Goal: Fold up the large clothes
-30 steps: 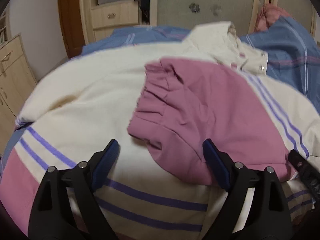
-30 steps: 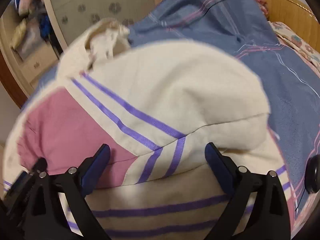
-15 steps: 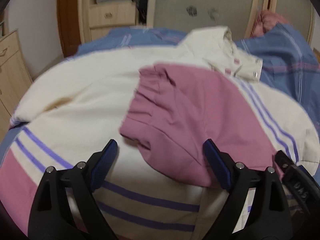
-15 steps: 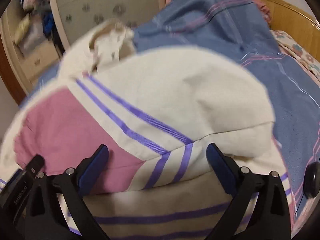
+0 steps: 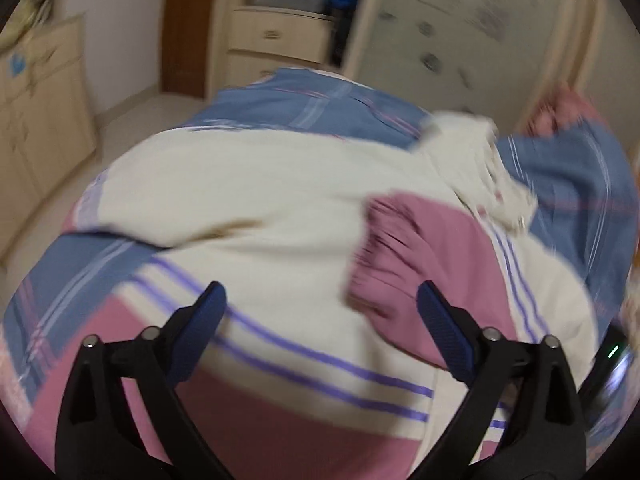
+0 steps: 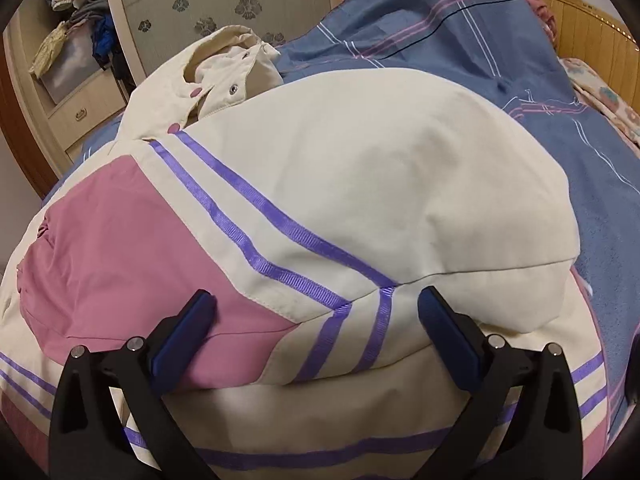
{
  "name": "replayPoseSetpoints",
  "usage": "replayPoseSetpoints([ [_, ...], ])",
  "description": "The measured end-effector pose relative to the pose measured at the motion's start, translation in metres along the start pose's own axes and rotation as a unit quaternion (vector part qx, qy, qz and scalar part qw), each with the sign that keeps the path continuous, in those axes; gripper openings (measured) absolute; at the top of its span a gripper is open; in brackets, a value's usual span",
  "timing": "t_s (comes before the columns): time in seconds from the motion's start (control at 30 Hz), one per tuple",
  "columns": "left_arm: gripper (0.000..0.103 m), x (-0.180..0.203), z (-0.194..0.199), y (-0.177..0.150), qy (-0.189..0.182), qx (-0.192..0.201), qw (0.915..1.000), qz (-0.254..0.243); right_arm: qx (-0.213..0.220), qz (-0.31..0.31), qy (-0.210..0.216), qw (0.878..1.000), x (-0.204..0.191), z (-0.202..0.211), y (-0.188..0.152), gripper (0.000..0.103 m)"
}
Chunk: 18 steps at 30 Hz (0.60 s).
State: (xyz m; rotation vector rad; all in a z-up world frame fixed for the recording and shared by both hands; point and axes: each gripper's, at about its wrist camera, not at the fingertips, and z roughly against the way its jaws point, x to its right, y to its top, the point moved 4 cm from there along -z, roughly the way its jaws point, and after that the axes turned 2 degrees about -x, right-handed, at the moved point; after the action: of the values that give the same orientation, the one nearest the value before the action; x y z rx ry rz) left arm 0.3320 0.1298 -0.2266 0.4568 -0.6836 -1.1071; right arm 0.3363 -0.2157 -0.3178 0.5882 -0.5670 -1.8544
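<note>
A large cream jacket point(image 5: 256, 196) with pink panels and purple stripes lies spread on a bed; it also shows in the right wrist view point(image 6: 360, 168). One pink-cuffed sleeve point(image 5: 420, 256) is folded across its body, seen too in the right wrist view point(image 6: 128, 248). The collar with snaps point(image 6: 224, 68) lies at the far end. My left gripper point(image 5: 320, 316) is open and empty just above the jacket's striped hem. My right gripper point(image 6: 316, 320) is open and empty over the folded sleeve's shoulder seam.
A blue plaid bedsheet point(image 6: 460, 32) covers the bed beneath the jacket. A wardrobe with drawers point(image 5: 276, 40) and a patterned sliding door point(image 6: 224, 4) stand beyond the bed. A low cabinet point(image 5: 36, 112) is at left. A wooden headboard point(image 6: 588, 28) is at right.
The left gripper has swung left and pulled back, so the pink sleeve now sits to its right and more floor and bedsheet show. The right gripper has barely moved. Both stay open.
</note>
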Motion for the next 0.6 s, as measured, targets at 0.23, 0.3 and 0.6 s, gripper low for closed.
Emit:
replayPoseSetpoints([
  [0.23,0.101,-0.204,-0.003,0.011,-0.017,-0.066,0.9657,0.250,0.045,-0.054,0.067,0.995,0.014,0.013,-0.002,0.102],
  [0.3,0.101,-0.239,-0.005,0.009,-0.012,-0.059,0.9575,0.282,0.048,-0.052,0.063,0.996,0.012,0.014,-0.001,0.102],
  [0.6,0.101,-0.267,-0.086,0.048,-0.123,-0.070,0.9137,0.381,0.064,-0.060,0.071,0.994,0.013,0.016,-0.002,0.102],
])
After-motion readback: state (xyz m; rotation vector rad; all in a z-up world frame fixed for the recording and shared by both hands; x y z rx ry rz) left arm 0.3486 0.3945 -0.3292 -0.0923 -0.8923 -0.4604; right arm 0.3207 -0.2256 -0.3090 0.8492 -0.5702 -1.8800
